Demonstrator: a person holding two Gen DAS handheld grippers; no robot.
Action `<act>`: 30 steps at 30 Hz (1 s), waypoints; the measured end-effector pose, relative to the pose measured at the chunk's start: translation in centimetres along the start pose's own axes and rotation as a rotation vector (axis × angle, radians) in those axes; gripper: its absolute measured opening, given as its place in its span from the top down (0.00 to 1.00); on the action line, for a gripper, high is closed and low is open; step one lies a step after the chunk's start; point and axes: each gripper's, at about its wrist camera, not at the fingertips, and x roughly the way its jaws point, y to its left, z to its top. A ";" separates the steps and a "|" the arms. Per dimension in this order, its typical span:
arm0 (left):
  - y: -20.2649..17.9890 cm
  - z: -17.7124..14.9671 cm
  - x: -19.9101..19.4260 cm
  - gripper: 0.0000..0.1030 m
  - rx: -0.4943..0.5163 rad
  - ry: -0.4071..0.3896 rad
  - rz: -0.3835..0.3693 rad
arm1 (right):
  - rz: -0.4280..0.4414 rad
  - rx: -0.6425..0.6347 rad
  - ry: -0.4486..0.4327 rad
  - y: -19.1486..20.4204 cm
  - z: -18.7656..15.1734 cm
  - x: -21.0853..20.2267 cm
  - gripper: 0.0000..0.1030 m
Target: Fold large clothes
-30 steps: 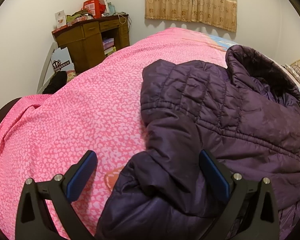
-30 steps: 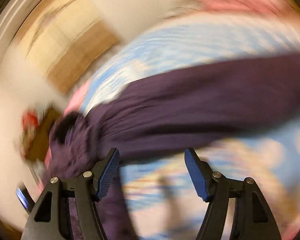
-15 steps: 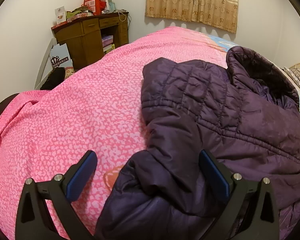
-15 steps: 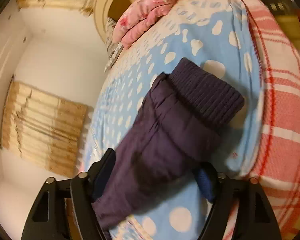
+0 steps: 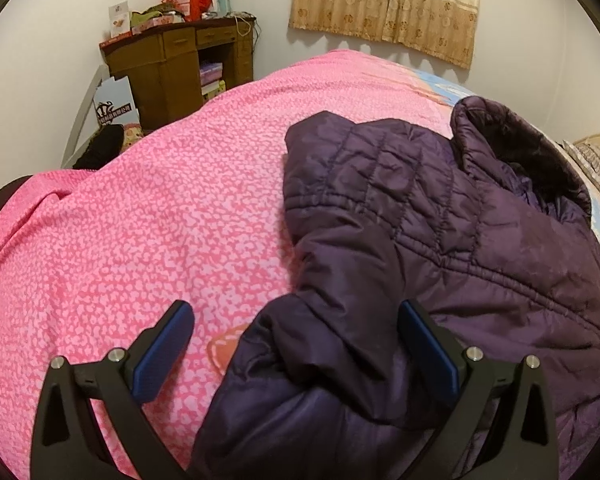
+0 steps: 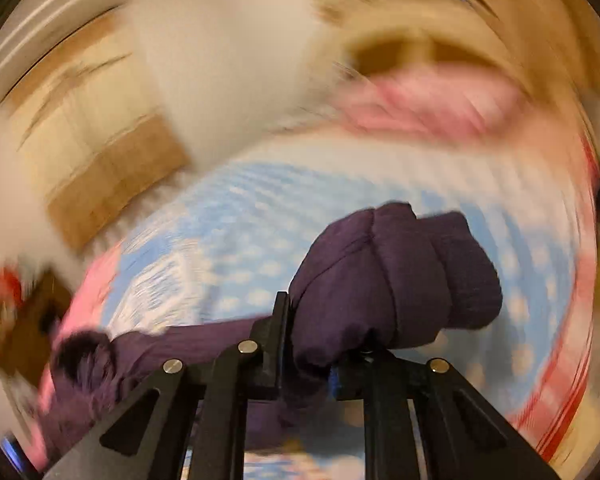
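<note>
The purple jacket (image 5: 440,248) is laid lengthwise on the pink bedspread (image 5: 148,216), collar toward the curtained wall. The left gripper (image 5: 296,344) is spread wide over one sleeve; the other sleeve's cuff (image 6: 384,280) is clamped by the right gripper (image 6: 312,360).

My right gripper (image 6: 312,344) is clamped on the jacket sleeve (image 6: 388,280), its jaws pressed close with the purple fabric bunched between them. The ribbed cuff (image 6: 468,276) sticks out to the right of the pinch. The rest of the jacket (image 6: 148,360) trails off toward the lower left, ending in a dark furry patch. Behind it lies a blue spotted sheet (image 6: 260,220) on the bed, everything around badly smeared by blur, with a pink pillow (image 6: 428,100) near the far edge.
</note>
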 end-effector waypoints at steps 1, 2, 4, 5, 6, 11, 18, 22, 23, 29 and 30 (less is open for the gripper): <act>0.2 -0.1 -0.2 0.00 0.004 0.006 -0.004 | 0.020 -0.098 -0.032 3.0 0.8 -0.6 0.86; 0.4 -0.2 -0.8 0.00 0.004 0.009 -0.011 | 0.063 -0.209 -0.066 6.8 1.1 -2.0 0.87; 1.1 -0.3 -2.2 0.00 -0.009 -0.017 -0.022 | 0.157 -0.347 -0.089 12.6 0.7 -3.5 0.87; 1.6 -0.4 -3.0 0.00 -0.019 -0.036 -0.025 | 0.201 -0.401 -0.095 15.1 0.1 -4.3 0.87; 2.0 -0.3 -3.5 0.00 -0.027 -0.050 -0.030 | 0.269 -0.475 -0.100 18.7 -0.9 -5.3 0.87; 4.6 0.9 -7.2 0.00 -0.062 -0.147 -0.026 | 0.533 -0.673 -0.018 31.7 -8.6 -6.6 0.86; 7.3 0.7 -7.7 0.00 -0.064 -0.141 -0.001 | 0.833 -0.596 0.436 40.0 -21.8 1.5 0.33; 7.3 -0.3 -7.2 0.00 -0.020 -0.139 0.011 | 0.912 -0.378 0.626 38.2 -23.8 4.6 0.32; 7.1 -0.4 -7.0 0.00 -0.012 -0.136 0.011 | 0.936 -0.358 0.628 37.3 -23.2 4.3 0.33; 5.5 -0.2 -7.4 0.00 -0.042 -0.124 -0.104 | 0.844 -0.331 0.440 32.2 -17.6 1.2 0.33; 4.8 -0.2 -7.4 0.00 -0.036 -0.112 -0.130 | 0.790 -0.323 0.400 30.9 -16.3 1.3 0.33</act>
